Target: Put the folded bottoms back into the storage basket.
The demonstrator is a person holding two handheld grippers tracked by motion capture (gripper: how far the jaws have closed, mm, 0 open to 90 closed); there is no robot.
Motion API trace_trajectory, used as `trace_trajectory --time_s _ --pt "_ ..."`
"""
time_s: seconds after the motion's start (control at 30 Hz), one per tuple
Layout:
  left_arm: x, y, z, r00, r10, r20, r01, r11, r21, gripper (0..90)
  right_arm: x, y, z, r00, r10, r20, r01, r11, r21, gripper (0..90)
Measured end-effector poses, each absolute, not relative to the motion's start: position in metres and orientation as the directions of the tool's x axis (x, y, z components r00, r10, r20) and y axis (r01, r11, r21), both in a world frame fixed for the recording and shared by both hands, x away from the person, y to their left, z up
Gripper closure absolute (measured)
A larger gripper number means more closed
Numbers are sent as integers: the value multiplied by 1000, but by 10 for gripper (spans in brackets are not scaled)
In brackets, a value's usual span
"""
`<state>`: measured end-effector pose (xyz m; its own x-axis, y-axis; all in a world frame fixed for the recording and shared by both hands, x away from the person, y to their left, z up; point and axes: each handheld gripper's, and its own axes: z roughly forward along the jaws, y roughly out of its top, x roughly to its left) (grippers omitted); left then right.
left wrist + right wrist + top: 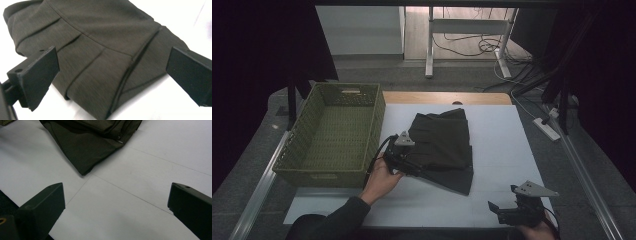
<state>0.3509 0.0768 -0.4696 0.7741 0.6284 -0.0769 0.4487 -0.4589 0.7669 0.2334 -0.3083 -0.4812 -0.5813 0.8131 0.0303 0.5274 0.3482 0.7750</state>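
Note:
A folded dark olive-brown garment [443,147] lies in the middle of the white table cover [502,150]. My left gripper [408,167] sits at the garment's near-left edge, held by a hand. In the left gripper view it [112,75] is open, its jaws set wide on either side of the pleated cloth [100,50], gripping nothing. My right gripper [507,210] rests near the table's front right corner, well away from the garment. Its own view shows it [116,207] open over bare white cover, with the garment's corner [87,142] farther ahead.
A green woven basket [307,135] stands at the left of the table, beside the garment. A strip of wooden tabletop [447,97] shows behind the cover. Beyond it are a desk frame [429,45] and cables [532,70] on the floor.

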Motion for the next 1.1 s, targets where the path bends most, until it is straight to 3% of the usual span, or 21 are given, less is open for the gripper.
trace_trajectory --time_s 0.6,1.1 --pt "407 46 -460 764 645 -30 444 -491 750 0 234 -309 -481 -583 812 33 527 348 776 11" --pt "471 47 -477 672 740 -24 544 -472 694 1 234 -309 -481 -588 808 37 526 347 777 11"
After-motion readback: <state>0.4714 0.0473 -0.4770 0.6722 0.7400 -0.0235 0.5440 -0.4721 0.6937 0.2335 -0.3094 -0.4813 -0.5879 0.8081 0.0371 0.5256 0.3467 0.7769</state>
